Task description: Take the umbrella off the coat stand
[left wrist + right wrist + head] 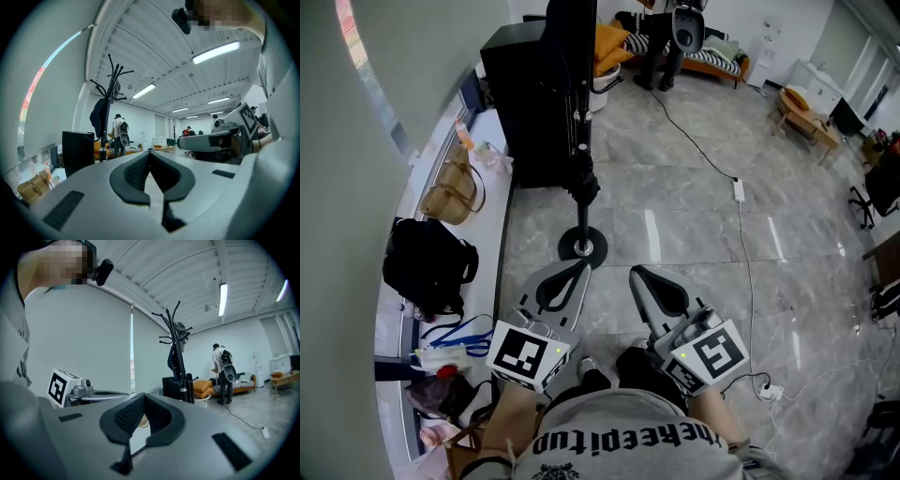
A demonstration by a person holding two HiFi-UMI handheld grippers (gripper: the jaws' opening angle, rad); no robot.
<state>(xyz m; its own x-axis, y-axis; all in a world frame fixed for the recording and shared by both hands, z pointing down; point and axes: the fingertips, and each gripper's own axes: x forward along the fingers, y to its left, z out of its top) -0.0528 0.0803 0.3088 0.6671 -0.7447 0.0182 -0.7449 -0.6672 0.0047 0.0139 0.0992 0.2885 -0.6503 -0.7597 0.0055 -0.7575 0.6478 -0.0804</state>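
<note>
The black coat stand rises just ahead of me, and its round base rests on the grey floor. A dark blue folded umbrella hangs from the stand's hooks beside the pole; it also shows in the right gripper view as the umbrella. My left gripper is held low in front of me, just short of the base, shut with nothing between its jaws. To its right my right gripper is also shut and empty. Both are well below the umbrella and apart from it.
A black cabinet stands right behind the stand. On the ledge at left lie a tan bag and a black backpack. A cable with a power strip crosses the floor. A person stands by a sofa far back.
</note>
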